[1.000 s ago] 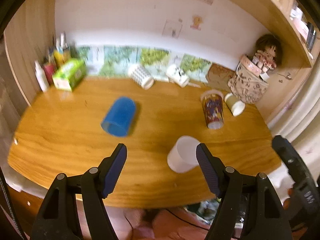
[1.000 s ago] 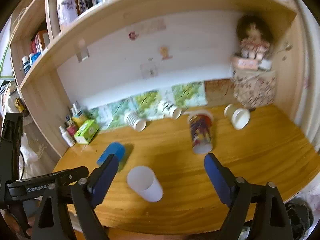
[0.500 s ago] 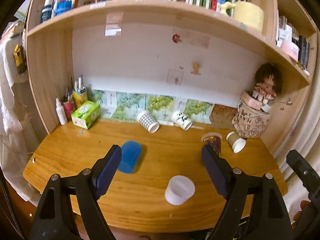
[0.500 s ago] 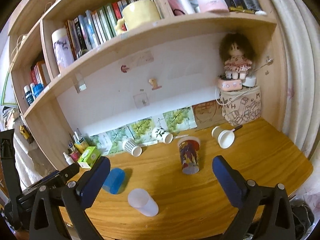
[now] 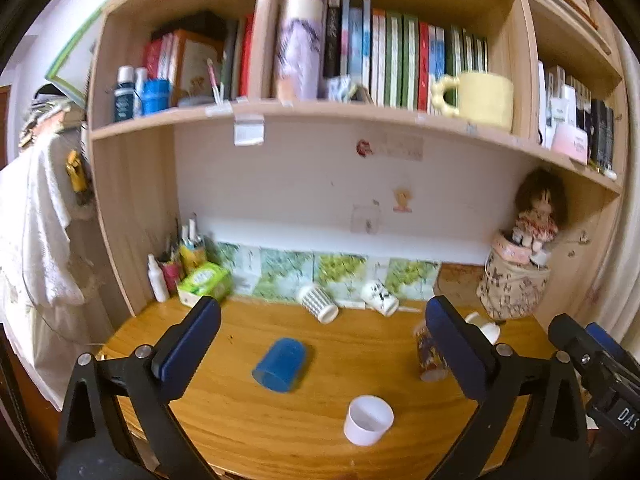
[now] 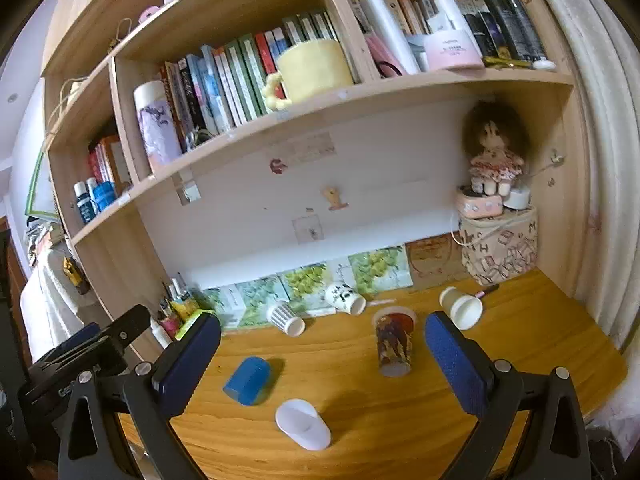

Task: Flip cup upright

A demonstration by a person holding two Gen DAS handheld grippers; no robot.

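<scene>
Both tools are held above the near edge of the wooden counter (image 5: 360, 360), and each one is spread wide with nothing between its blue pads. The left tool (image 5: 322, 354) looks over the counter toward the shelf wall; the right tool (image 6: 322, 364) does the same from a little more to the right.

Several cups lie on their sides on the counter. The white plastic cup (image 5: 368, 420) is the nearest one, close to the front edge, with its open mouth turned toward the left camera. Behind it and to the left lies the blue cup (image 5: 280, 364), apart from it. The printed paper cup (image 6: 394, 346) lies to the right of the middle. A cream paper cup (image 6: 460, 306) lies further right. Near the back wall lie a striped cup (image 6: 285, 317) and a white mug with dark pattern (image 6: 345, 298), not touching each other.
</scene>
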